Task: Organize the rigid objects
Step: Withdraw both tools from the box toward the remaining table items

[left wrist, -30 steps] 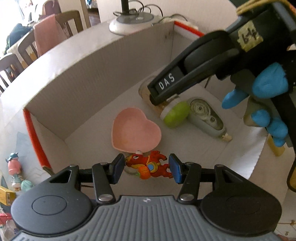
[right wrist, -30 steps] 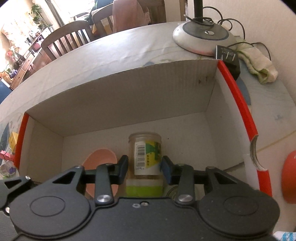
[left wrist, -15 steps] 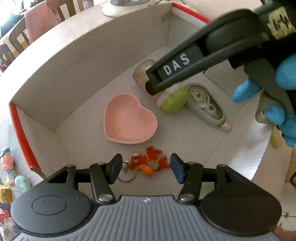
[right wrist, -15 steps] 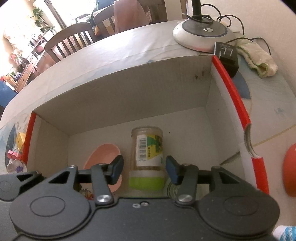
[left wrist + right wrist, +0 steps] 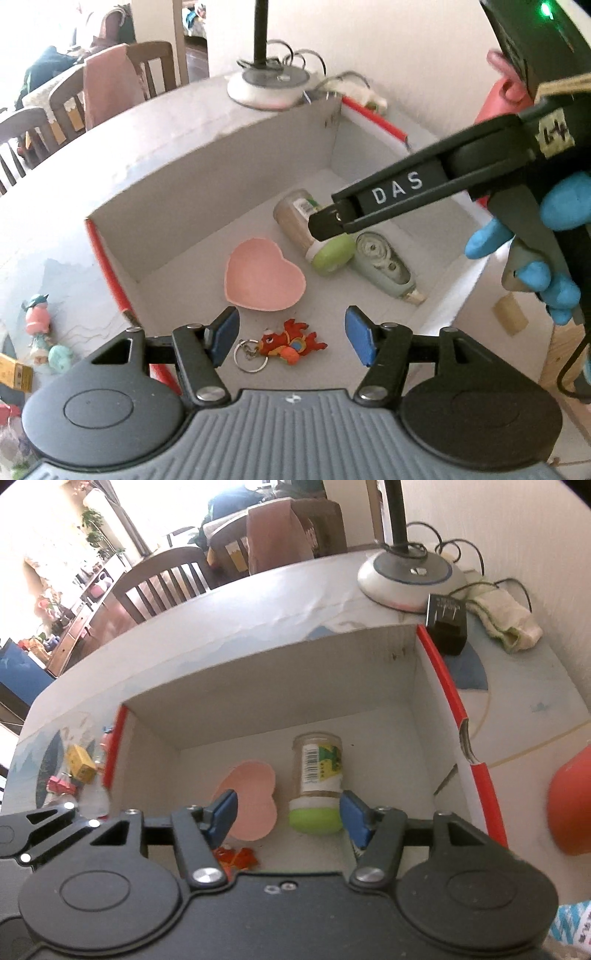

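An open cardboard box with red edges holds a pink heart dish, a jar with a green lid lying on its side, a grey-green tape dispenser, and a red dragon keychain. My left gripper is open and empty above the keychain. My right gripper is open and empty above the jar's lid end; it also shows in the left wrist view.
A lamp base, a black adapter and a cloth lie behind the box. Small figurines and yellow blocks sit left of it. A red object is at the right. Chairs stand beyond the table.
Both grippers have opened and drawn back up from the box. The left let go of the keychain, which now lies on the box floor. The right let go of the jar.
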Tool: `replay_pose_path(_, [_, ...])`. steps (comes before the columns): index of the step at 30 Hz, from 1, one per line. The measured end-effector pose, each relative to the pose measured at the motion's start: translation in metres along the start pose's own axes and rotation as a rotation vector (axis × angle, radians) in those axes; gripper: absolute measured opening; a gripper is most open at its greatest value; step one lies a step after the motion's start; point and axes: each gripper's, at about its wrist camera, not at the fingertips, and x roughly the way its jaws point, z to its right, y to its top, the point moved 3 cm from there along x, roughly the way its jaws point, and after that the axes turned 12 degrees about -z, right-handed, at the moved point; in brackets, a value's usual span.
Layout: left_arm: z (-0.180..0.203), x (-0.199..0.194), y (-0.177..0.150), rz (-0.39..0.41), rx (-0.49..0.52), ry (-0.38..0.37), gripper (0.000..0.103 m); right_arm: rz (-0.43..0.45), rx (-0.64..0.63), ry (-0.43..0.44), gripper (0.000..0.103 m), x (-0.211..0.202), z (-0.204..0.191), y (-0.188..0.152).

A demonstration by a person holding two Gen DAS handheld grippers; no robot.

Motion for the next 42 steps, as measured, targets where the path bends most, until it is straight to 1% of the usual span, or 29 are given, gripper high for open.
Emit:
replay_pose_path(3, [0.000, -0.019, -0.006, 0.046, -0.019, -0.010, 0.062, 0.027, -0.017, -0.001, 0.064, -0.012, -0.009, -0.005])
replay_pose_path(5, [0.005, -0.021, -0.012, 0.079, -0.027, -0.009, 0.062, 0.044, -0.025, 0.001, 0.064, -0.020, -0.016, -0.010])
replay_pose_path(8, [0.000, -0.041, -0.021, 0.121, -0.042, -0.010, 0.062, 0.071, -0.032, 0.008, 0.065, -0.032, -0.026, -0.017])
replay_pose_path(10, [-0.005, -0.055, -0.028, 0.146, -0.055, -0.023, 0.062, 0.098, -0.035, 0.008, 0.071, -0.040, -0.034, -0.024])
replay_pose_path(13, [-0.013, -0.073, -0.037, 0.181, -0.070, -0.020, 0.063, 0.139, -0.048, 0.011, 0.073, -0.051, -0.049, -0.033])
replay_pose_path(14, [-0.016, -0.078, -0.041, 0.193, -0.076, -0.020, 0.067, 0.148, -0.052, 0.012, 0.074, -0.054, -0.054, -0.036])
replay_pose_path(15, [-0.020, -0.083, -0.045, 0.209, -0.083, -0.017, 0.068, 0.157, -0.054, 0.012, 0.075, -0.057, -0.059, -0.038])
replay_pose_path(16, [-0.023, -0.084, -0.044, 0.220, -0.088, -0.011, 0.068, 0.166, -0.056, 0.013, 0.076, -0.059, -0.064, -0.041])
replay_pose_path(19, [-0.036, -0.097, -0.058, 0.247, -0.104, -0.001, 0.068, 0.190, -0.066, 0.016, 0.080, -0.064, -0.079, -0.049])
replay_pose_path(20, [-0.040, -0.102, -0.063, 0.255, -0.111, 0.001, 0.069, 0.196, -0.071, 0.018, 0.082, -0.065, -0.085, -0.052])
replay_pose_path(23, [-0.053, -0.114, -0.078, 0.274, -0.127, 0.012, 0.079, 0.215, -0.083, 0.019, 0.086, -0.066, -0.102, -0.060])
replay_pose_path(27, [-0.074, -0.123, -0.098, 0.287, -0.146, 0.023, 0.080, 0.229, -0.091, 0.028, 0.090, -0.065, -0.122, -0.070])
replay_pose_path(29, [-0.083, -0.127, -0.107, 0.292, -0.157, 0.032, 0.080, 0.236, -0.091, 0.049, 0.092, -0.064, -0.132, -0.076])
replay_pose_path(32, [-0.100, -0.132, -0.119, 0.301, -0.177, 0.039, 0.082, 0.257, -0.115, 0.054, 0.094, -0.061, -0.151, -0.085])
replay_pose_path(39, [-0.133, -0.146, -0.152, 0.305, -0.202, 0.045, 0.084, 0.284, -0.184, 0.082, 0.096, -0.050, -0.199, -0.101])
replay_pose_path(42, [-0.145, -0.149, -0.166, 0.296, -0.203, 0.058, 0.084, 0.284, -0.220, 0.065, 0.096, -0.045, -0.218, -0.105])
